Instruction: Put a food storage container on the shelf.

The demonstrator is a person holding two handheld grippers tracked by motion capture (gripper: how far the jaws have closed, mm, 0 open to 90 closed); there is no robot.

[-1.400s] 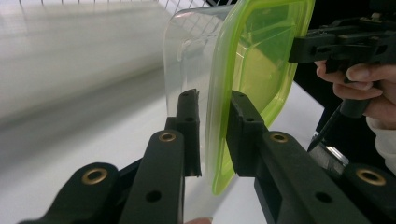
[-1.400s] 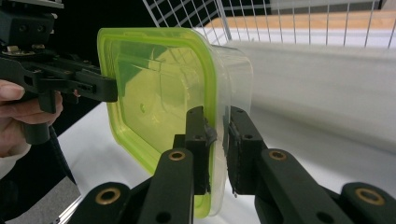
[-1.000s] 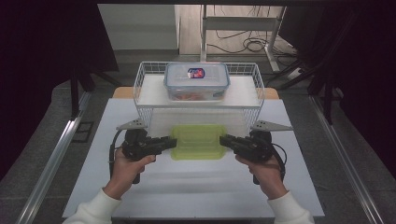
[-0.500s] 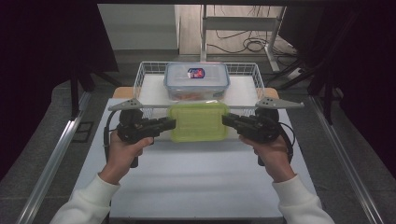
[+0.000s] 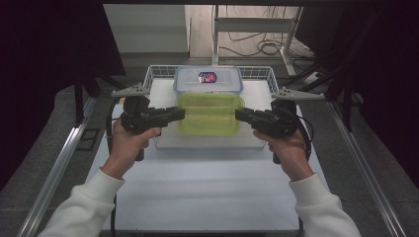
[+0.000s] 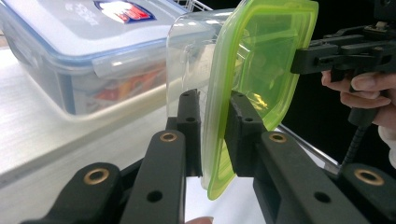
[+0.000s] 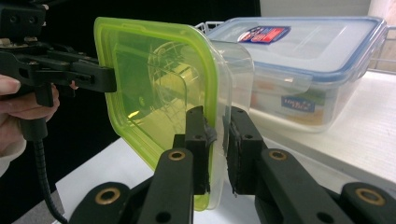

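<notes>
- You hold the green-lidded container [image 5: 210, 114] aloft between both grippers, carrying it just in front of the wire basket [image 5: 157, 74] and its blue-lidded box [image 5: 208, 81].
- Left gripper [image 5: 181, 113] at 9 o'clock, right gripper [image 5: 239, 114] at 3 o'clock: fingers [image 6: 188, 125] nearly closed, each pair pinching the container's rim.
- Next, likely into the basket: keep both ends level.

I saw glossy clear plastic under the green-lidded container's [image 5: 209, 114] translucent lid, matt black plastic on my left gripper [image 6: 212, 135], and thin white wire forming the basket [image 5: 163, 72].
</notes>
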